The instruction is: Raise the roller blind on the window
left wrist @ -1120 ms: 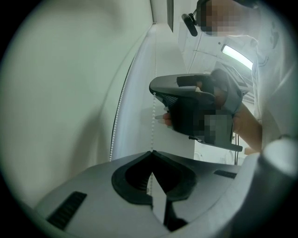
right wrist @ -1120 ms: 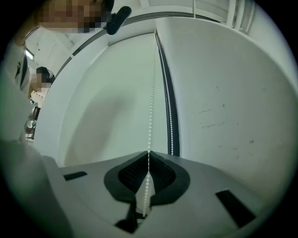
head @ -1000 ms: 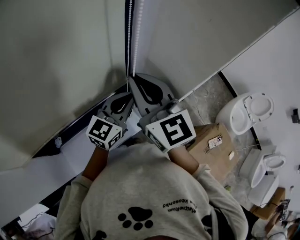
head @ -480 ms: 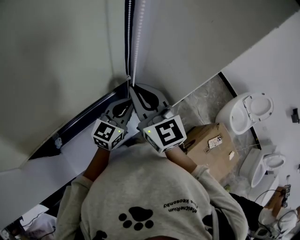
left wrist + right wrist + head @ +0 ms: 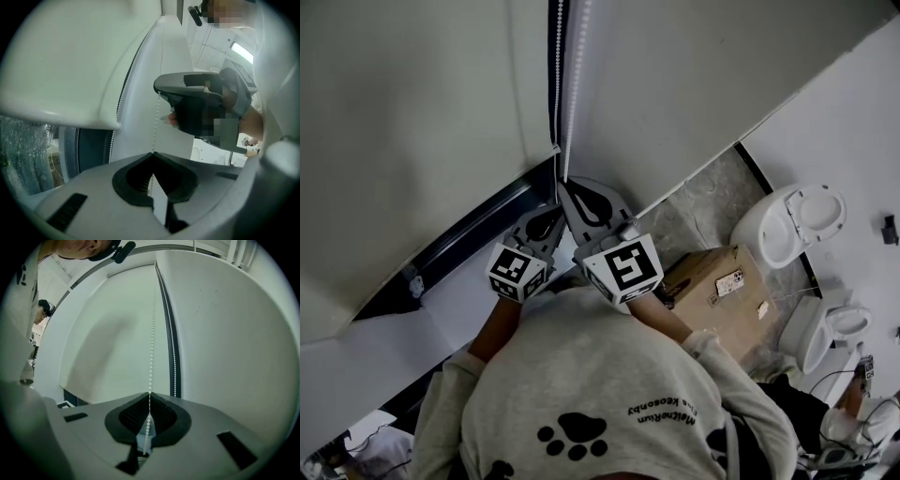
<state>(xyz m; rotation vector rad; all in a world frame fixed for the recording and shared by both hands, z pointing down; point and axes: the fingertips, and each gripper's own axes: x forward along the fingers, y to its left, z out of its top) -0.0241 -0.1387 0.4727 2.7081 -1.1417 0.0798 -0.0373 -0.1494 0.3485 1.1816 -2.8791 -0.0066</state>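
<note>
Where the head view looks down the wall, the largest item is the roller blind (image 5: 412,141): pale, covering most of the window, with its lower edge hanging above a dark window band (image 5: 459,244). That band shows wider than a second ago.

Cardboard box (image 5: 722,291), on the floor at right: closed, contents unseen, a small label on its top.

White toilets (image 5: 792,225), two, beside the box; the head view alone shows them and the box.

Right gripper (image 5: 563,182): jaws pinched tight on the bead chain (image 5: 572,94); the upper of the pair.

Left gripper (image 5: 559,201): jaws likewise clamped on the chain, just below the right gripper.

Both grippers sit lower in the frame than a second ago.

Left gripper view alone shows the blind's bottom rail (image 5: 61,117), window glass (image 5: 28,154) under it, and the right gripper above on the chain.

Right gripper view alone shows the chain running straight up from its jaws, with a second strand close beside it.
</note>
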